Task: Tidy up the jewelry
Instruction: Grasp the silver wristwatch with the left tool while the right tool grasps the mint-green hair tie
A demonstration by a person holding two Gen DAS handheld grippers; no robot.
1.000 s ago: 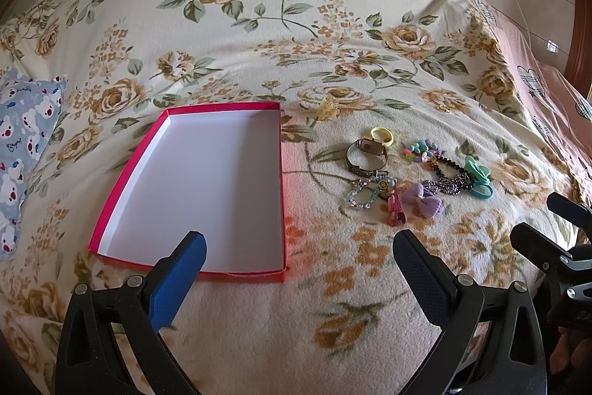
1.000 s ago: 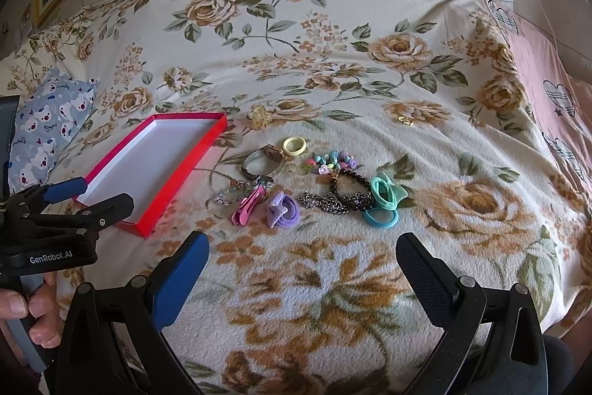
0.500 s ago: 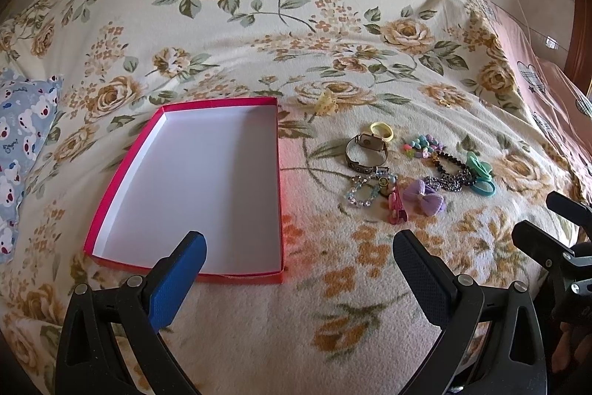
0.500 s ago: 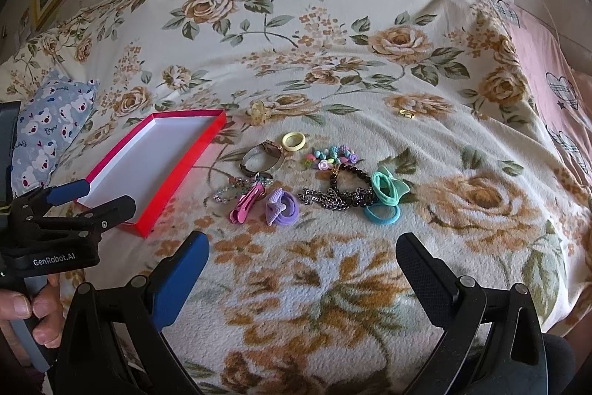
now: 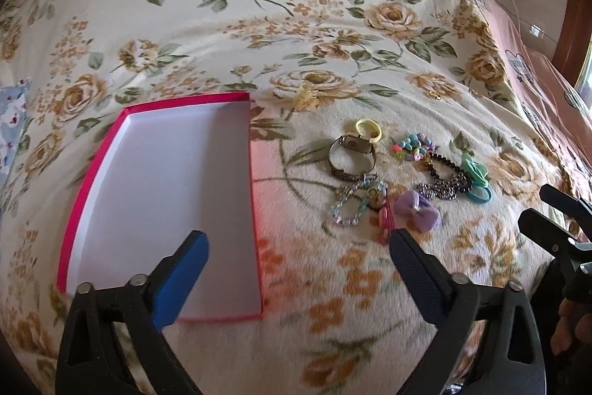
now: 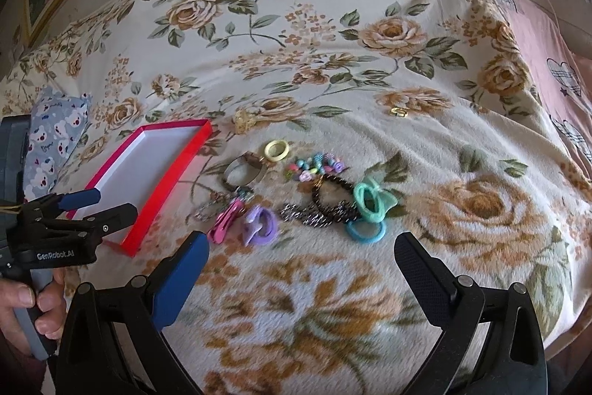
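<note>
Two grippers hang over the bed with nothing in either, which reads as the start of sorting: the red box (image 5: 159, 202) lies with its white inside bare, and every trinket sits in one loose cluster to its right on the floral blanket (image 5: 259, 24), likely so you can carry pieces a short way across. Your left gripper (image 5: 298, 247) has its jaws closing from wide, with only blanket and the box's near right corner between them. Your right gripper (image 6: 301, 256) stands wide apart, empty. From it, the pink clip (image 6: 225, 219) and purple bow (image 6: 261, 221) lie just beyond the left finger; the watch (image 6: 246, 173) and yellow ring (image 6: 277, 150) are farther, the teal hair ties (image 6: 370, 206) far right.
</note>
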